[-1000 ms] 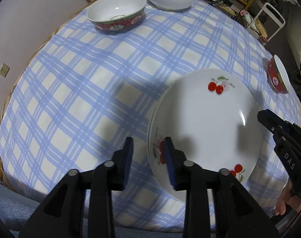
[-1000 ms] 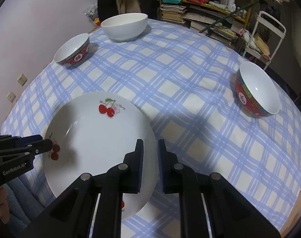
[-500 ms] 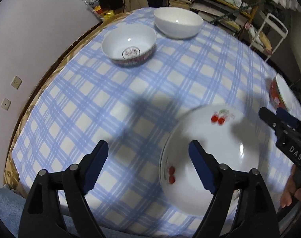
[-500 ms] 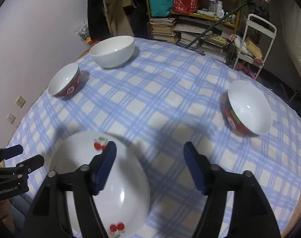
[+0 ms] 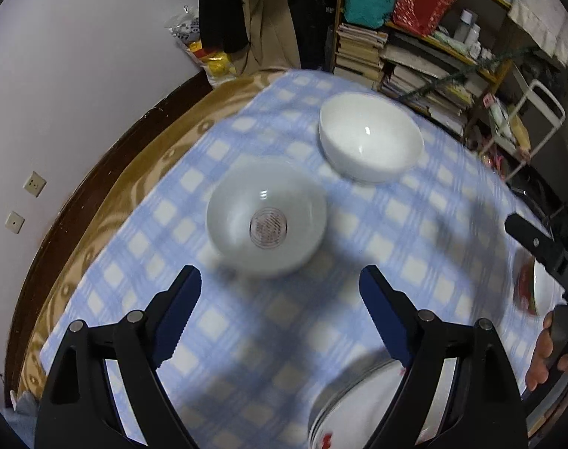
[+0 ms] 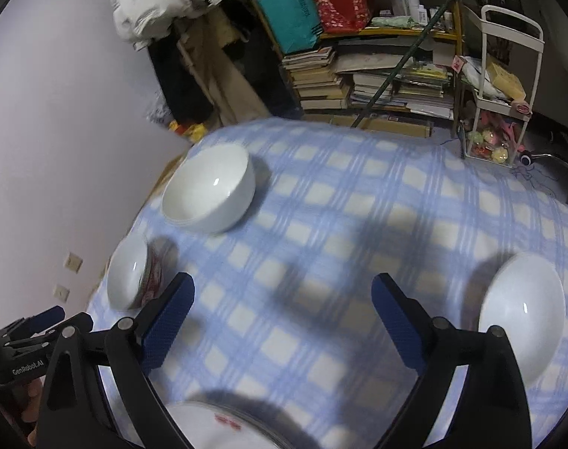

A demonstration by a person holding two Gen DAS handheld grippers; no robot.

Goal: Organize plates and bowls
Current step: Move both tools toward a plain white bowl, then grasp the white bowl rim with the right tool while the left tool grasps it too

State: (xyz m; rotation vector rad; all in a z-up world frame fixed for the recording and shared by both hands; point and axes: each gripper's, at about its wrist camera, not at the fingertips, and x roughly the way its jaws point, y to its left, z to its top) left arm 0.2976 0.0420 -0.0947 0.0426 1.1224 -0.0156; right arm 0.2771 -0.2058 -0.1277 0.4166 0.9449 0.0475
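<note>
Plate (image 5: 362, 408): white, red cherry print, flat on the surface near its near edge. Only partly in view, low in both wrist views. Rim looks layered in the left view, could be more than one plate; can't tell for sure (blur).

Plain white bowl (image 5: 370, 136): large, no pattern, upright, toward the far edge of the surface. Glossy highlight inside.

Patterned bowl (image 5: 267, 217): white inside w/ round reddish motif at bottom, red outer wall seen in the right view. Upright, by the left edge, just beside the plain white bowl but apart from it.

Red-walled bowl (image 6: 523, 318): white inside, upright, near the right edge, well apart from the other two bowls.

Surface (image 6: 340, 224): round, blue-and-cream check cloth; gold cloth and dark wood rim show along the left edge.

Left hand-held gripper (image 5: 280, 310): jaws wide & opening, blue pads apart, nothing between them, nothing touched. Hangs above the cloth, patterned bowl ahead of the tips, plate below near its right finger.

Right hand-held gripper (image 6: 282, 321): jaws very wide & opening, empty, touching nothing. Over bare cloth between the patterned bowl and the red-walled bowl; plate under it at the near edge.

Each gripper shows at the side of the other's view, w/ fingers of the person's hand on the handle.
</note>
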